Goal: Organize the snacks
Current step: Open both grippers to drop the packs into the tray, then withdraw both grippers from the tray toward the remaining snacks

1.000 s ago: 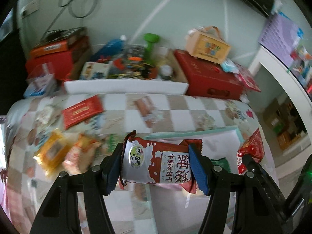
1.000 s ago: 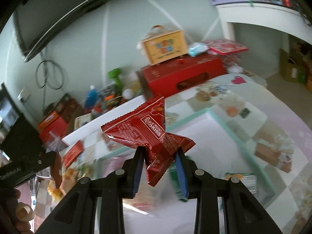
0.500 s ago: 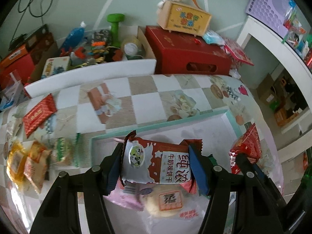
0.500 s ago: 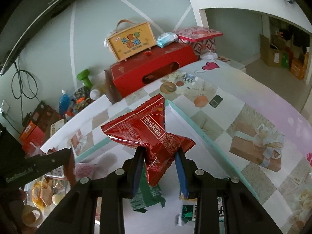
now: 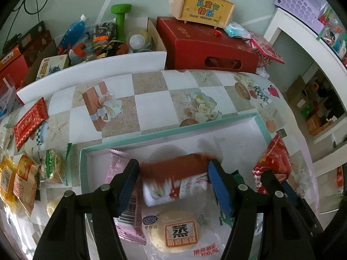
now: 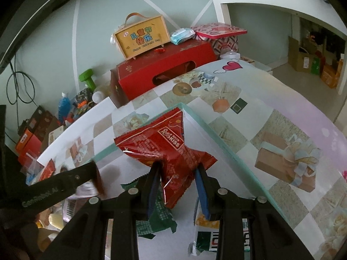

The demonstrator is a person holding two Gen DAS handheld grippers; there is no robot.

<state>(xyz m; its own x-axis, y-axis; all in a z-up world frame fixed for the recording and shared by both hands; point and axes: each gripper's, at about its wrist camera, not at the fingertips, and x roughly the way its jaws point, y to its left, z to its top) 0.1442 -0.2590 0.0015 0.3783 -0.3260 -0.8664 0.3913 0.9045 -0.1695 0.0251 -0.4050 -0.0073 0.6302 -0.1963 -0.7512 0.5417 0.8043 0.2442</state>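
Note:
My left gripper [image 5: 173,179] is open over the teal-rimmed white tray [image 5: 216,124]. The brown-and-white milk biscuit pack [image 5: 175,181] is blurred between its jaws, falling into the tray. Below it lie a pink packet [image 5: 125,205] and a round steamed cake pack [image 5: 175,234]. My right gripper [image 6: 176,186] is shut on a red Kiss snack bag [image 6: 164,149], held above the tray [image 6: 216,138]. A dark green packet [image 6: 158,221] and a white-green packet [image 6: 206,234] lie under it. The red bag also shows in the left wrist view [image 5: 274,164].
Loose snacks lie left of the tray: a red packet [image 5: 30,122], a green-edged cake pack [image 5: 54,164], yellow-orange packs [image 5: 15,179]. A red box [image 5: 206,45] with a wooden case [image 5: 201,6] stands behind the table, beside a white box of clutter [image 5: 97,41].
Both grippers moved forward and lower over the tray. My left gripper opened and the milk biscuit pack slipped out, tipping downward. The right gripper still holds the red bag.

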